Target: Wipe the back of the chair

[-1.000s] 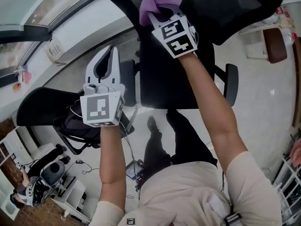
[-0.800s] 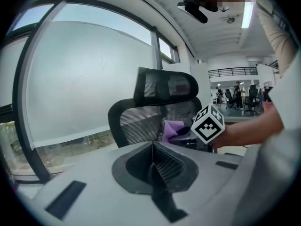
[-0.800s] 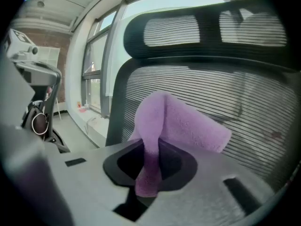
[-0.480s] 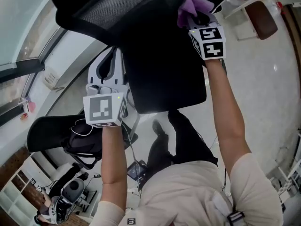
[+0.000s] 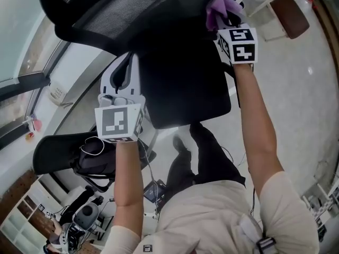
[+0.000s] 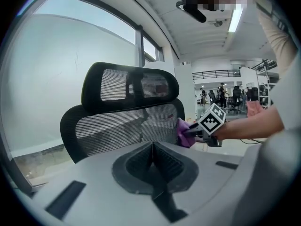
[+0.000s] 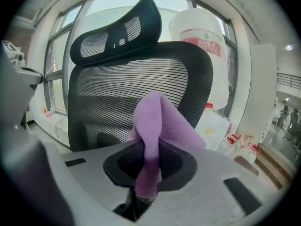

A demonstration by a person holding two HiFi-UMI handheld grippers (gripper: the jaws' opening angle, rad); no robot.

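Note:
The black office chair's mesh back (image 5: 122, 9) runs across the top of the head view, above its seat (image 5: 183, 83). My right gripper (image 5: 226, 19) is shut on a purple cloth (image 5: 221, 4), which sits against the right edge of that back. In the right gripper view the cloth (image 7: 153, 126) hangs folded in the jaws before the mesh back (image 7: 127, 93) and headrest (image 7: 117, 29). My left gripper (image 5: 127, 60) is shut and holds nothing, apart from the chair at its left. Its view shows the mesh back (image 6: 113, 131), the headrest (image 6: 129, 86) and the cloth (image 6: 184, 132).
A second black chair (image 5: 53, 150) with a dark bag on it stands lower left. A brown stool (image 5: 290, 12) is at the upper right. A large white water bottle (image 7: 200, 32) stands behind the chair. Windows run along the left wall.
My right gripper has carried the purple cloth rightward along the chair back, from near its middle to its right edge. The left gripper has hardly moved.

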